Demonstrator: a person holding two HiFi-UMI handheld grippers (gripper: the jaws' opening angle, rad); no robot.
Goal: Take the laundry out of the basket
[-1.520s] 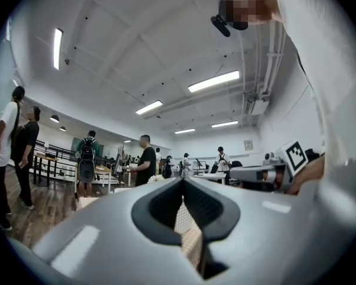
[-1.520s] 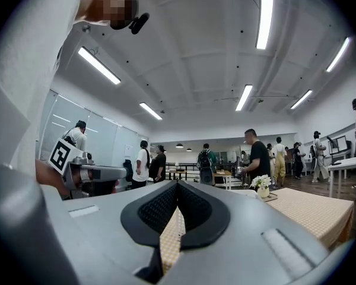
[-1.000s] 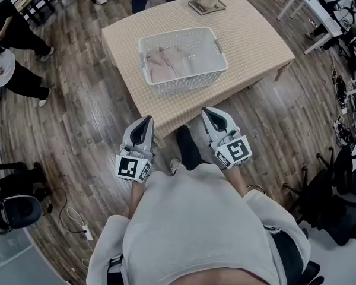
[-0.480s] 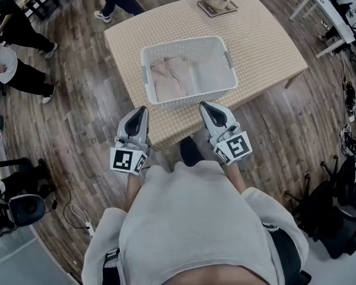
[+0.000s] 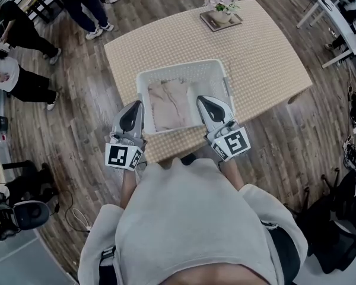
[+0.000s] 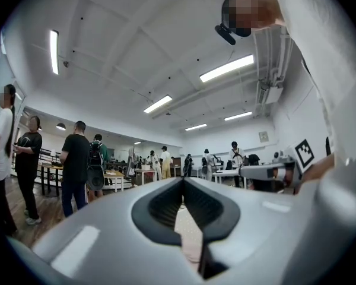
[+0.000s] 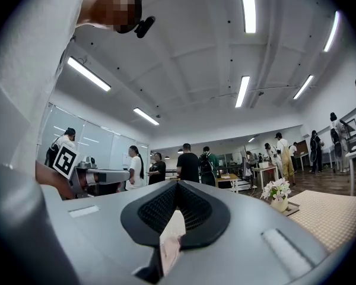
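Two grippers shut, empty: left gripper [image 5: 136, 104] and right gripper [image 5: 202, 100] at near corners of basket [image 5: 179, 65]. Laundry [image 5: 169, 103] lies inside: pink cloth, likely soft, light, limp; pinch a raised fold.

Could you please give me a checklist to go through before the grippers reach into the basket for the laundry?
Laundry in basket: ok, beige cloth lies inside.
Basket upright on table: ok.
Left gripper ready to grasp: not ok, jaws together, empty.
Right gripper ready to grasp: not ok, jaws together, empty.
Flower vase clear of the path: ok, at the table's far edge.
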